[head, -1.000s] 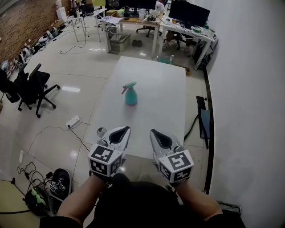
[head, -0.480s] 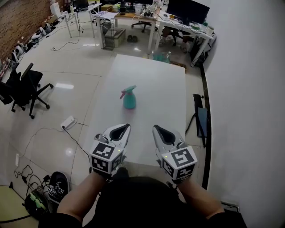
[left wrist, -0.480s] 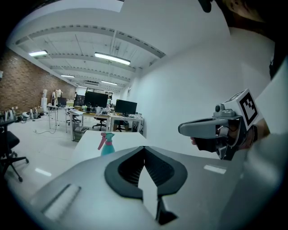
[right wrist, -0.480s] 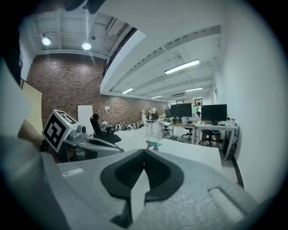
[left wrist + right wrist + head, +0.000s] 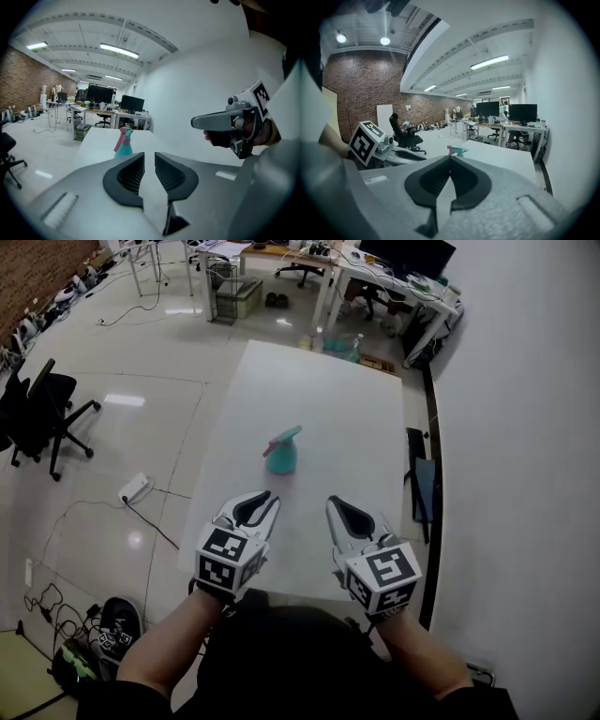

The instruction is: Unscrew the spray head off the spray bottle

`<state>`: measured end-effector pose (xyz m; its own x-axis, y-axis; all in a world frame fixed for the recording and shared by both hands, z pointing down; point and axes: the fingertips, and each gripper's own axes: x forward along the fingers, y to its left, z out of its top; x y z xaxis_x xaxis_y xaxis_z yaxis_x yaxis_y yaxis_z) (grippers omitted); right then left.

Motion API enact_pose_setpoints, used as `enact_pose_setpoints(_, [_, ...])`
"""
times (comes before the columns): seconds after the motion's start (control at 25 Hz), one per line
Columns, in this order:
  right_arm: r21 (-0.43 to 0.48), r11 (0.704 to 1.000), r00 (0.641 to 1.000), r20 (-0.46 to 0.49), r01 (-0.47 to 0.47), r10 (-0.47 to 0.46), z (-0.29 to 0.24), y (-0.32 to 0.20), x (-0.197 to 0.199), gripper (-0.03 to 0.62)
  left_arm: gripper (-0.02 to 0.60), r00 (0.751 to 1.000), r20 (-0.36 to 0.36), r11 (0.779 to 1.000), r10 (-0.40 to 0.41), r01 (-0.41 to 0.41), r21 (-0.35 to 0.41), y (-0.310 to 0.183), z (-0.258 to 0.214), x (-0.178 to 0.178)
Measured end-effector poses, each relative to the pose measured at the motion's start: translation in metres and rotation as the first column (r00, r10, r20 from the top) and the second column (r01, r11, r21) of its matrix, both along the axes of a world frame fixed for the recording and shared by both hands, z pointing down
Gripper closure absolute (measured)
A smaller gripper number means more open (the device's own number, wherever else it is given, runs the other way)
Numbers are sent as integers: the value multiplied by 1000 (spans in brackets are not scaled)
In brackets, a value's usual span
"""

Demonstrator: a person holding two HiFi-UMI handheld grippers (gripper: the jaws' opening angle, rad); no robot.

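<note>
Head view: one spray bottle (image 5: 281, 454), one table (image 5: 347, 409), two claws (image 5: 266, 497) (image 5: 334, 502).

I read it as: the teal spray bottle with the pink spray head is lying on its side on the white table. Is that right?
Not quite. The spray bottle stands upright, not on its side, and the left gripper view shows this plainly. The rest holds: it is teal, has a pink spray head and is on the white table.
</note>
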<state>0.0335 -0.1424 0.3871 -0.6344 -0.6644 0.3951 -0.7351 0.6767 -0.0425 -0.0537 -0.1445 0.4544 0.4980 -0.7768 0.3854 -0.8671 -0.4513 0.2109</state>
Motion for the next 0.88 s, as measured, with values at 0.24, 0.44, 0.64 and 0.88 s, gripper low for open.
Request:
enact_pose_setpoints(0.24, [-38,999,999,-41,-19,17,17,-17,-12,603,448,999,13,998,39,-38,-46,-24,30,-5])
enact_pose_setpoints(0.44, [-69,997,997,-73,-40,35,27,-30,-19,603,391,996,34,994,80,-77,-77,-46,50,-5])
enact_pose_setpoints(0.64, [-78,994,993,-102,-71,63,28,-40,-29,603,319,994,31,989,108,-104,-109,-63,67,-12])
enact_pose_setpoints(0.88, [-93,990,987,-132,-104,92,34,-45,-27,603,236,987,64,984,146,-138,-116,-75,88,-9])
